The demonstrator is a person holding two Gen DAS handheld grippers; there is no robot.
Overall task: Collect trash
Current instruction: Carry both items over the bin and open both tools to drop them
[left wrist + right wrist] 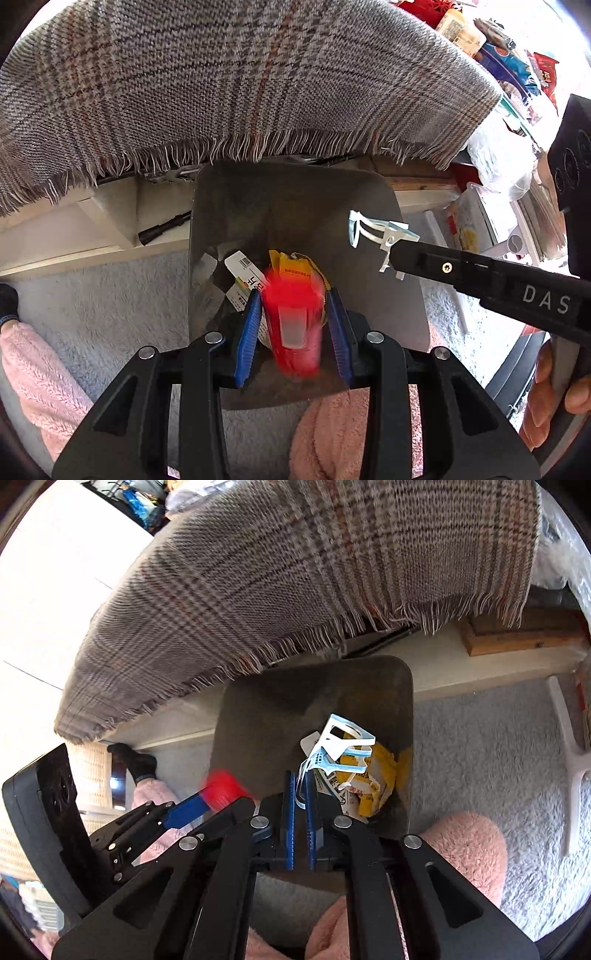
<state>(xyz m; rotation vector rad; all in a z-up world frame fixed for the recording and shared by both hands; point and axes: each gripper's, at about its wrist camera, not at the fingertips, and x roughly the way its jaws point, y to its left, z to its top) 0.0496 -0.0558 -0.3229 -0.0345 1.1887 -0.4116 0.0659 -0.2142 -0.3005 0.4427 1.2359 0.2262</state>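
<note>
Between my left gripper's (293, 314) blue ribbed pads sits a blurred red plastic wrapper with a pale clear window (293, 325); the jaws stand partly apart with it between them, and I cannot tell whether the pads press on it. It hangs over the mouth of the dark grey square bin (402, 295). My right gripper (301, 794) has its jaws clenched on a thin white and pale-blue plastic packaging frame (341, 747), also above the bin opening. White letters "DAS" show on the right gripper's black side in the left view.

Inside the bin lie crumpled yellow wrappers (373, 790) and a white label with a barcode (242, 264); print runs across them, too small for me to read.

Beyond the bin, a grey plaid woven blanket with a fringed edge (229, 85) hangs from above, its fringe just over the bin's far rim. Beneath it runs a pale low shelf (74, 236) with a black stick-like object (164, 228) lying on it. Pale grey fluffy carpet (498, 746) surrounds the bin. Pink fleecy trouser legs (465, 845) flank the bin's near side, one ending in a black sock (136, 762). Colourful snack packets (517, 70) crowd the upper right.

Both grippers point steeply downward, side by side; bare fingers (546, 398) wrap the right handle.
</note>
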